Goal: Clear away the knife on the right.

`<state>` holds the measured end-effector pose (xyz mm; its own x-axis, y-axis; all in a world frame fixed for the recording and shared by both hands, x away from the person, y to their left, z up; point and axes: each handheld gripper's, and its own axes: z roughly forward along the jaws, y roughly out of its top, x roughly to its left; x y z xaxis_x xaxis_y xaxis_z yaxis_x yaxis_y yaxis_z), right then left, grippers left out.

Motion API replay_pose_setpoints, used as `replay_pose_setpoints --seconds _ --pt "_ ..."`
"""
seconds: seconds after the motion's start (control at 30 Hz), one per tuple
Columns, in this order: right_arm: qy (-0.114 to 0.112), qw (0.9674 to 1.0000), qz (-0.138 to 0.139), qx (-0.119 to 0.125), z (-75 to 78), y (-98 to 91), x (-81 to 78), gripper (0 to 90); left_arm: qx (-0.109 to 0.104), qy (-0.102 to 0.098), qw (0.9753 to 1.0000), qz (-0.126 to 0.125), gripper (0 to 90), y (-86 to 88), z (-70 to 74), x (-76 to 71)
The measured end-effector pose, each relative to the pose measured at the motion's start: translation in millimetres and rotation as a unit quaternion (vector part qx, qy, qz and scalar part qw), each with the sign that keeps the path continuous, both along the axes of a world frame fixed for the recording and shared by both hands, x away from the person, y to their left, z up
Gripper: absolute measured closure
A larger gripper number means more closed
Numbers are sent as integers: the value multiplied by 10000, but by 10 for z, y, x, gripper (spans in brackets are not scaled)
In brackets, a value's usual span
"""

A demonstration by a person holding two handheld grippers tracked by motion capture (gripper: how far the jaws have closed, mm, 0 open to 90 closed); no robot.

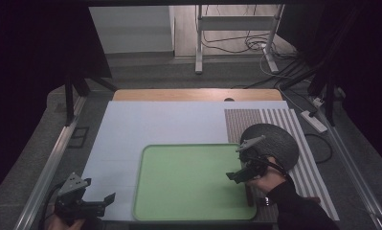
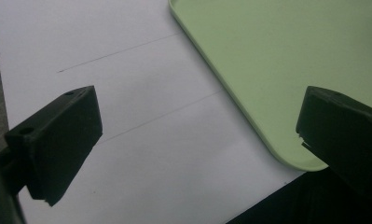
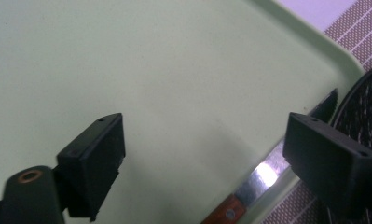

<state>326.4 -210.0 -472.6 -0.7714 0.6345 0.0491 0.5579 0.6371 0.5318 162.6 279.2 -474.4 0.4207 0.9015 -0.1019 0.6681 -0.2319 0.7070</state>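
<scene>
With both tongs released, the knife (image 3: 263,179) balancing on the green tray's (image 1: 193,182) rim beside the right tongs (image 1: 232,176) could slide off if nudged, while the left tongs (image 1: 109,199) idle.

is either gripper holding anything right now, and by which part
Nothing is held. The right gripper is open over the pale green plastic tray, a wooden-handled knife lying loose on the tray's rim. The left gripper is open above the white mat.
</scene>
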Motion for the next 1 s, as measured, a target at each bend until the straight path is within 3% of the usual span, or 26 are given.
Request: replay_pose_setpoints --seconds 0.27,0.4,0.73,1.0 --pt "19 9994 -163 314 75 -155 -55 52 3 -5 10000 0 8 2 0 -3" --pt "-180 9983 -291 468 139 -284 -141 2 12 -8 10000 -1 8 3 0 -4" --pt "-403 9956 -525 657 199 -541 -340 0 43 -16 10000 3 8 -7 -1 -7" --pt "-630 9914 -850 767 227 -736 -479 0 50 -21 10000 3 8 -8 0 -7"
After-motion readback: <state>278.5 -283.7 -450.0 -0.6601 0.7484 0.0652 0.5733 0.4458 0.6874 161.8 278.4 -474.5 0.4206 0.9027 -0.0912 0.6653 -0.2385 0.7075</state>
